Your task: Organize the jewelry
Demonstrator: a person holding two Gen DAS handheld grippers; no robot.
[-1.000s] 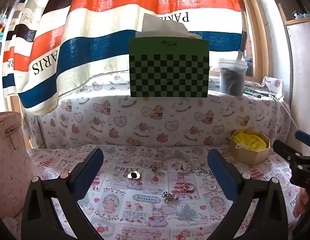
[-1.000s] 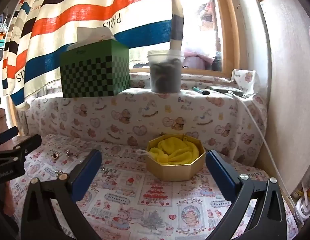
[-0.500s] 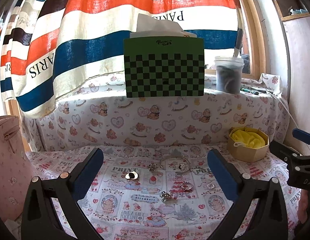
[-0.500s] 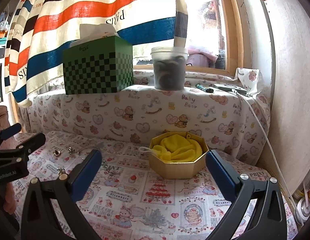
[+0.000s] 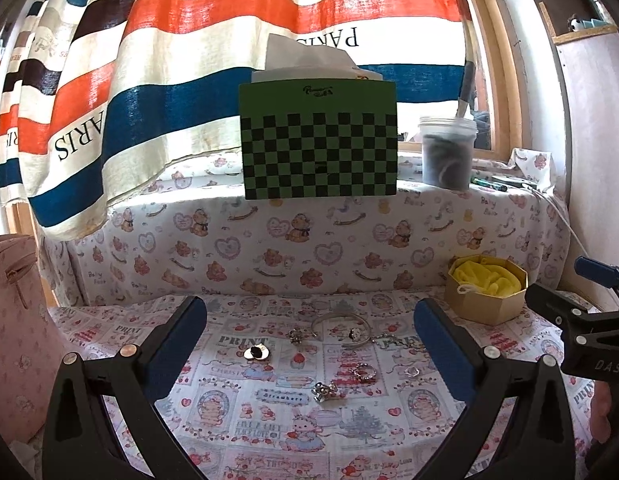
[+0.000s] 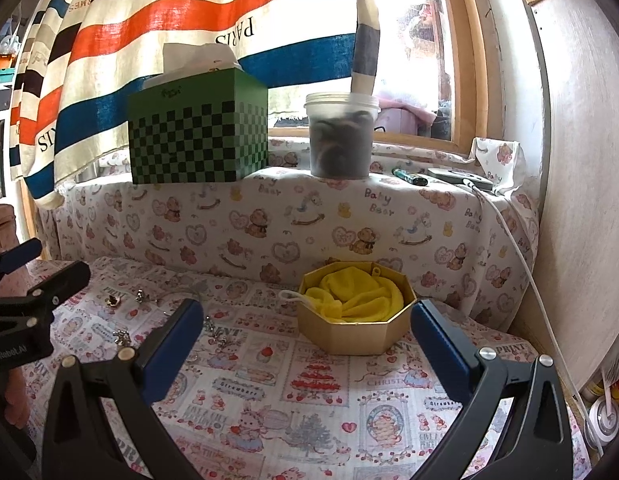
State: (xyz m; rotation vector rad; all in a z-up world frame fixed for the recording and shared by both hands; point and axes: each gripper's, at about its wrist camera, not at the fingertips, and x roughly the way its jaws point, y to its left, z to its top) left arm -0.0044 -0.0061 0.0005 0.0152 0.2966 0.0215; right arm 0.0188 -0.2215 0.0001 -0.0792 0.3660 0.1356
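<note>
**Both grippers hovering wide open over scattered jewelry**

At the far left of the left wrist view, a pink bag [image 5: 13, 320] is standing at the edge of the printed tablecloth [image 5: 269, 420]. The left gripper [image 5: 309, 332] is hanging above the cloth with its jaws spread wide and nothing between them. Framed between its blue pads [image 5: 177, 344], the jewelry is lying loose on the cloth: a black-and-white charm [image 5: 256, 353] to the left, a small silver stud [image 5: 295, 336] just right of it, an open silver bangle [image 5: 341, 324] with a panda charm [image 5: 354, 334] at its right end, a silver chain [image 5: 393, 340] trailing rightward, a cluster earring [image 5: 324, 391] nearer the camera, and a ring [image 5: 364, 372] beside it.

Behind, on the covered ledge, a green checkered tissue box [image 5: 319, 148] is sitting left of a lidded plastic tub [image 5: 447, 152].

Further right, a gold octagonal box [image 6: 355, 316] lined with yellow cloth [image 6: 353, 296] is resting on the tablecloth, well apart from the jewelry. The right gripper [image 6: 305, 336] is hovering in front of it, jaws released and empty, the box sitting between its pads in the right wrist view.
</note>
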